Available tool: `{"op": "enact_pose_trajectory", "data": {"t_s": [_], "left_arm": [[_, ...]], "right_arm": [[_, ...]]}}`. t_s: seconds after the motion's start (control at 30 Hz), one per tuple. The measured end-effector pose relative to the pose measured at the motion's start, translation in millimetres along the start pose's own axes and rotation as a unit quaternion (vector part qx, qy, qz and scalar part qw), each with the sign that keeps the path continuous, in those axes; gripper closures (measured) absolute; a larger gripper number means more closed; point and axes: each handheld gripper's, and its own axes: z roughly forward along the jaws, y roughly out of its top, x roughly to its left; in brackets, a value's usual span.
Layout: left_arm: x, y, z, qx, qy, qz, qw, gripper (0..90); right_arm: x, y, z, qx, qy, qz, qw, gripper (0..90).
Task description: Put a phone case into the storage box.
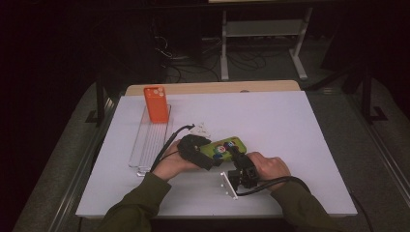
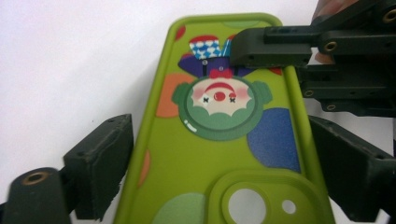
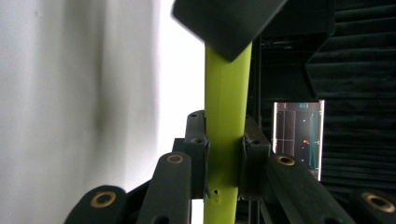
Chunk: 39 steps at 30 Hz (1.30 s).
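Case: I see a lime-green phone case (image 2: 205, 154) with a clown print, near the table's (image 1: 300, 125) middle
Right gripper (image 3: 224, 154): clamped on its edge
Left gripper (image 2: 219, 168): jaws spread beside it
Room: dark; white tabletop

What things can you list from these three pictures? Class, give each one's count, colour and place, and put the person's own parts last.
Phone case: one, lime green with a clown picture, middle of the table, between both grippers.
Second phone case: one, orange, upright at the far end of the rack.
Rack: one, clear plastic, left part of the table.
Table: one, white top.
Frame: one, white metal, on the floor beyond the table.
Left gripper: one, black, jaws open either side of the green case.
Right gripper: one, black, shut on the green case's edge.
Hands: two, olive sleeves, near edge.
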Motion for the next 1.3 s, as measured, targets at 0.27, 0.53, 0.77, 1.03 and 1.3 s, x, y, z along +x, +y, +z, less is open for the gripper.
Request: {"op": "enact_pose_trajectory", "data": {"t_s": [0.27, 0.53, 0.77, 1.03, 1.3], "left_arm": [[4.6, -0.4, -10.2, -0.017, -0.01, 0.0, 0.9998, 0.0], [8.8, -2.7, -16.7, -0.021, -0.005, 0.0, 0.9998, 0.0], [11.9, -3.6, -20.2, -0.023, 0.0, -0.001, 0.9997, 0.0], [13.6, -4.8, -20.5, -0.025, 0.004, -0.006, 0.9997, 0.0], [14.3, -5.1, -19.8, -0.024, 0.008, -0.008, 0.9996, 0.0]], "right_arm": [[-0.4, -1.2, 1.3, 0.004, 0.004, 0.003, 1.0, 76.3], [-4.4, -7.2, 3.9, 0.014, 0.009, 0.028, 0.9995, 76.3], [-9.4, -14.1, 4.2, 0.029, 0.022, 0.078, 0.9963, 76.3], [-18.8, -24.1, 6.4, 0.027, 0.052, 0.127, 0.9902, 76.3], [-26.1, -31.1, 7.5, 0.025, 0.068, 0.17, 0.9827, 76.3]]}}
